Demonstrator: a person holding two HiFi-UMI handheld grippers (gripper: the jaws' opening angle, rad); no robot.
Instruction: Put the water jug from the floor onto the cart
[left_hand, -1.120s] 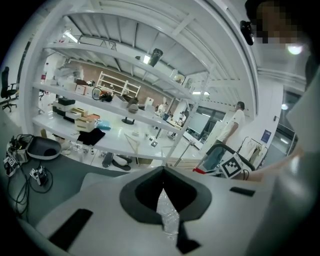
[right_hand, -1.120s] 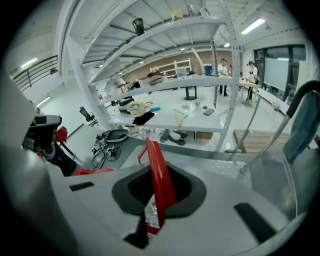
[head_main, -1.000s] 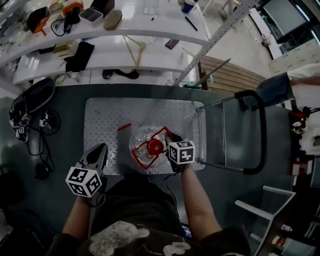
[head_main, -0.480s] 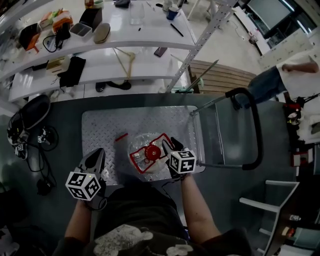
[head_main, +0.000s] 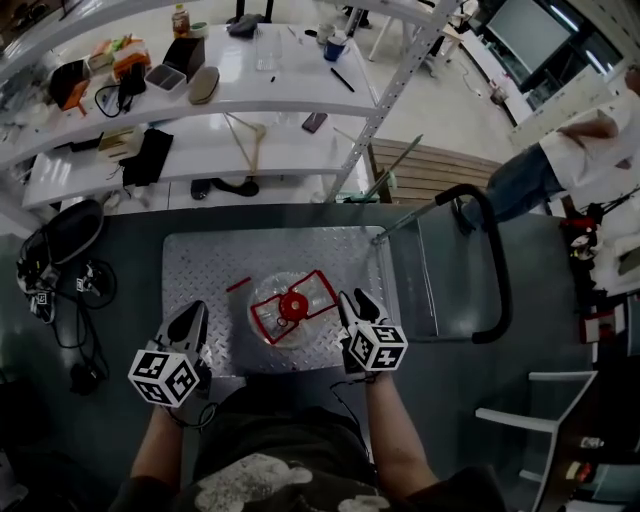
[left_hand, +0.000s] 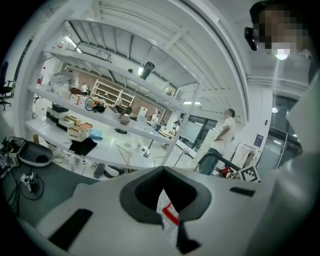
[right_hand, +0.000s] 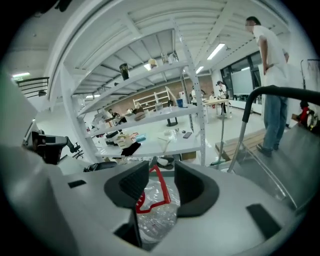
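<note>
White shelving (head_main: 300, 160) was seen loaded with boxes, a wooden hanger (head_main: 246, 134) and a phone (head_main: 314, 122). A black bag (head_main: 70, 228) and tangled cables (head_main: 62, 292) were laid on the dark floor. A person (head_main: 560, 160) was seen near a wooden pallet (head_main: 425, 165).

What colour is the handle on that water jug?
Red; the handle shows best in the head view.
</note>
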